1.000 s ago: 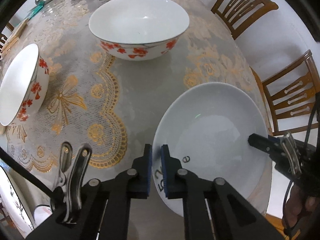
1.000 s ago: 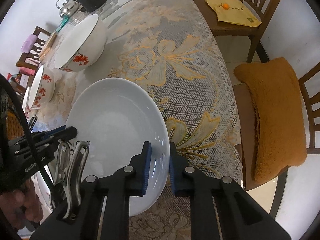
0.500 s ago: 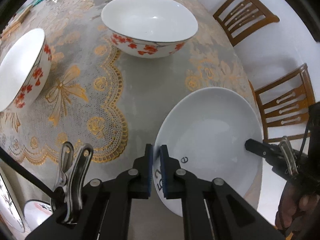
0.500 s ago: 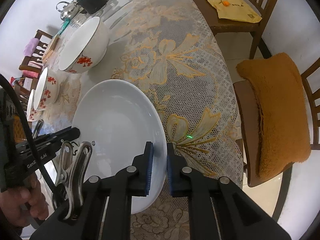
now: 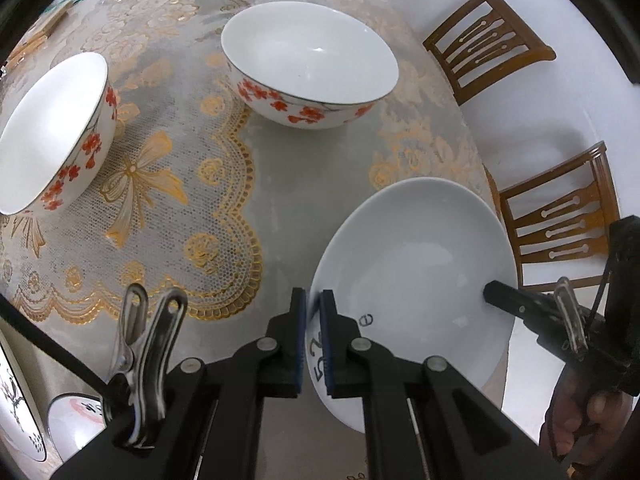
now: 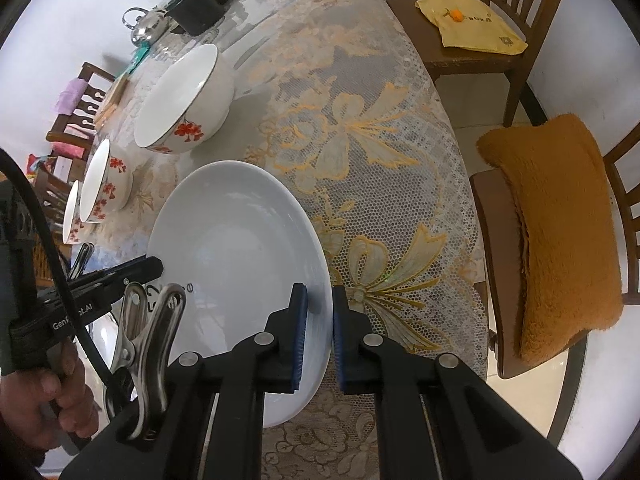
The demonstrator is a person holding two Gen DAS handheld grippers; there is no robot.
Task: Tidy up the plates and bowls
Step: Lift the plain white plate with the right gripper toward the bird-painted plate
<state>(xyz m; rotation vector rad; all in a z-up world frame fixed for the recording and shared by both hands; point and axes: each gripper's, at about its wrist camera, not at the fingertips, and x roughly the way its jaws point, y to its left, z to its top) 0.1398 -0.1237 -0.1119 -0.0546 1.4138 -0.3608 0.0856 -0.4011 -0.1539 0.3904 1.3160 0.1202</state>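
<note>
A plain white deep plate [image 5: 416, 264] with black writing is held above the table by both grippers. My left gripper [image 5: 313, 300] is shut on its near rim. My right gripper [image 6: 320, 296] is shut on the opposite rim of the plate [image 6: 236, 240]. A large white bowl with red flowers [image 5: 308, 76] stands at the far middle of the table; it also shows in the right wrist view [image 6: 184, 100]. A smaller flowered bowl [image 5: 52, 136] stands at the left, also in the right wrist view [image 6: 104, 180], with another small bowl [image 6: 72, 212] behind it.
The table has a lace cloth [image 5: 168, 184] under a clear cover. Wooden chairs [image 5: 560, 212] stand along the right edge; one has an orange cushion [image 6: 560, 232]. A kettle [image 6: 144, 28], a black box [image 6: 196, 8] and bottles are at the far end. Decorated dishes [image 5: 72, 424] lie low at the left.
Both grippers have closed tighter on the plate's rims and the plate has lifted and shifted toward the flowered bowls, which now appear nearer.
</note>
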